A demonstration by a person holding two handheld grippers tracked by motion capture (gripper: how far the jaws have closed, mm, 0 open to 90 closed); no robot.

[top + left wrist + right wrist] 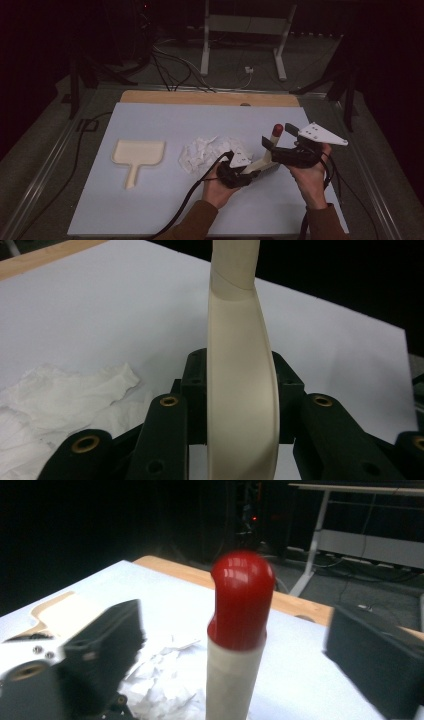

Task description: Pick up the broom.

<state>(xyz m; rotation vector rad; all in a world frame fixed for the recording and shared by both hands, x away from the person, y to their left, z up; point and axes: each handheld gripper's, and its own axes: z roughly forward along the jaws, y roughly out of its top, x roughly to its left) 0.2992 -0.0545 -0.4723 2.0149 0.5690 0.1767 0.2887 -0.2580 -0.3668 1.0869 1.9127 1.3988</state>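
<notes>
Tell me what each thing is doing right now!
Brush: lifted, red tip pointing up.
Left gripper: shut on the brush's cream handle.
Right gripper: open, its jaws apart on either side of the red tip.
Dustpan: lying flat, untouched.
Paper scraps: piled loose on the table.

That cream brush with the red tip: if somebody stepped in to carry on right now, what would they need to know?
Left gripper: shut on the brush, clamped around its cream handle low down.
Right gripper: open, fingers standing apart on either side of the red tip, not pressing it.
Things: the brush is held tilted above the white board; a heap of torn paper scraps lies mid-board; the cream dustpan lies flat to the left of the scraps, untouched.
Done: brush picked up.
Left, most likely: sweep the scraps into the dustpan; none are in it yet.
</notes>
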